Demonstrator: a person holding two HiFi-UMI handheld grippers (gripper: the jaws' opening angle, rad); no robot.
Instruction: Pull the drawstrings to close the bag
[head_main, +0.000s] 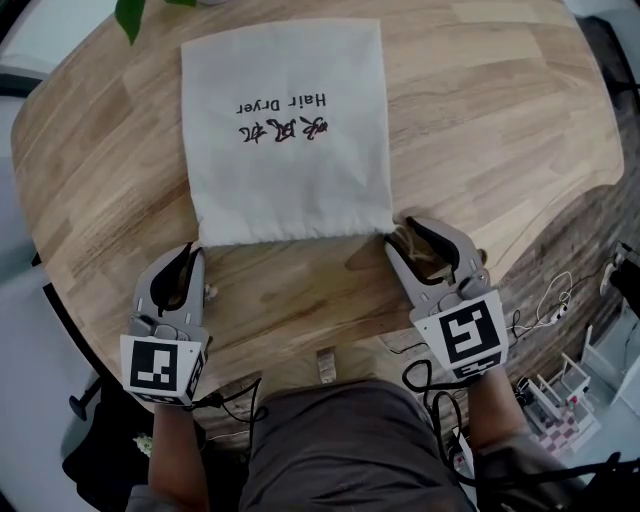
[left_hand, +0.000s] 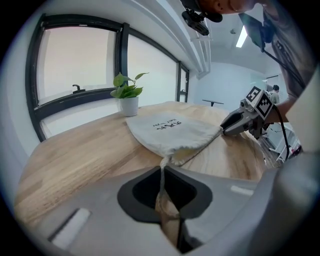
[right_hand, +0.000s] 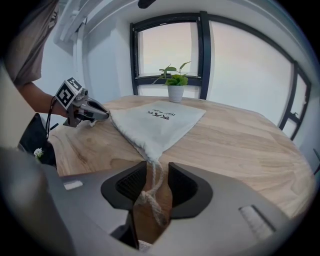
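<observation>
A white cloth bag (head_main: 290, 140) printed "Hair Dryer" lies flat on the round wooden table (head_main: 500, 130), its drawstring mouth along the near edge. My left gripper (head_main: 193, 250) sits at the bag's near left corner. In the left gripper view it (left_hand: 162, 169) is shut on the left drawstring (left_hand: 161, 192), which runs taut from the bag (left_hand: 170, 130). My right gripper (head_main: 402, 228) is at the near right corner. Its jaws (right_hand: 157, 172) stand slightly apart, with the knotted right drawstring (right_hand: 148, 194) lying loose between them.
A potted plant (right_hand: 175, 85) stands at the table's far edge by the window. The table's near edge (head_main: 330, 345) runs just behind both grippers. Cables and small items (head_main: 560, 300) lie on the floor to the right.
</observation>
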